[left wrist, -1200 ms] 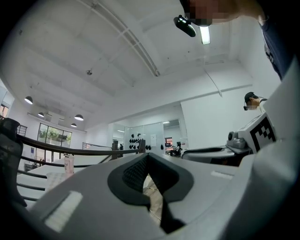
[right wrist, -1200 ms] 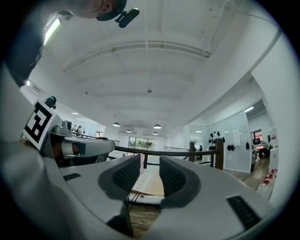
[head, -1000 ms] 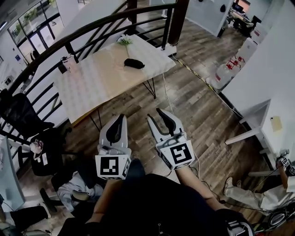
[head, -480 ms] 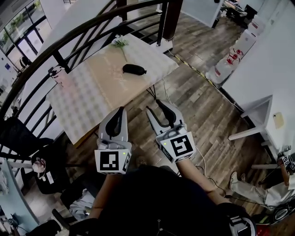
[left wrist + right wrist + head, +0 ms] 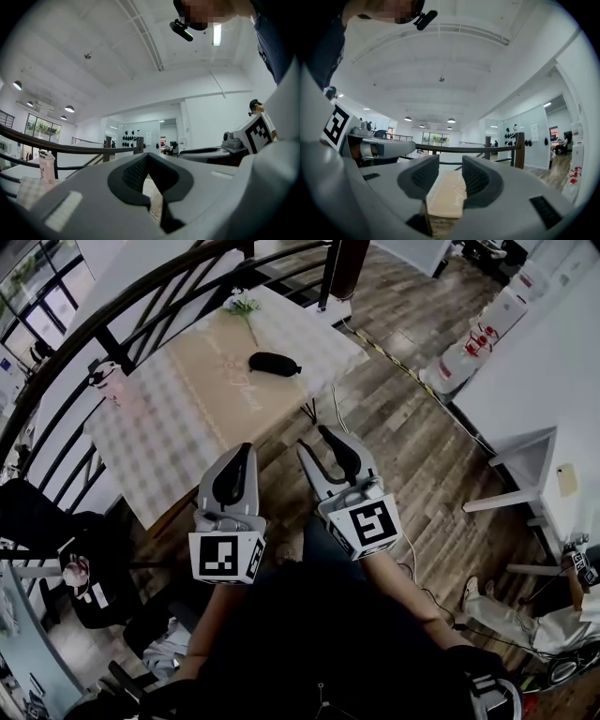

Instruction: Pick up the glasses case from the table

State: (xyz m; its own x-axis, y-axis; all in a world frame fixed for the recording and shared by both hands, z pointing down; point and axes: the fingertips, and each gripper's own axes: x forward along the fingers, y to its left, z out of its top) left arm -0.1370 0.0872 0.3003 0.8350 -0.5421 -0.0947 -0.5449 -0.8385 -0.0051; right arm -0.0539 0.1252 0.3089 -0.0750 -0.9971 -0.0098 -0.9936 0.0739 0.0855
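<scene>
Two grippers are held level above the wooden floor (image 5: 422, 474), short of the table's near edge. The left gripper (image 5: 244, 450) has its jaws pressed together at the tips with nothing in them; in its own view the pads meet in a point, and only a sliver of pale surface shows through the slit below. The right gripper (image 5: 313, 439) stands with its jaws spread and empty. Between them its own view shows a strip of the pale table (image 5: 449, 194), but the glasses case cannot be made out there. From the head view the glasses case (image 5: 274, 363), dark and oblong, lies on the far right part of the table (image 5: 178, 427), well apart from both grippers. A green sprig (image 5: 242, 306) lies beyond it near the far edge, and a small bottle (image 5: 103, 379) at the far left is too small to read. The dark curved railing (image 5: 141, 307) crosses behind the table, and the person's dark clothing hides both forearms.
</scene>
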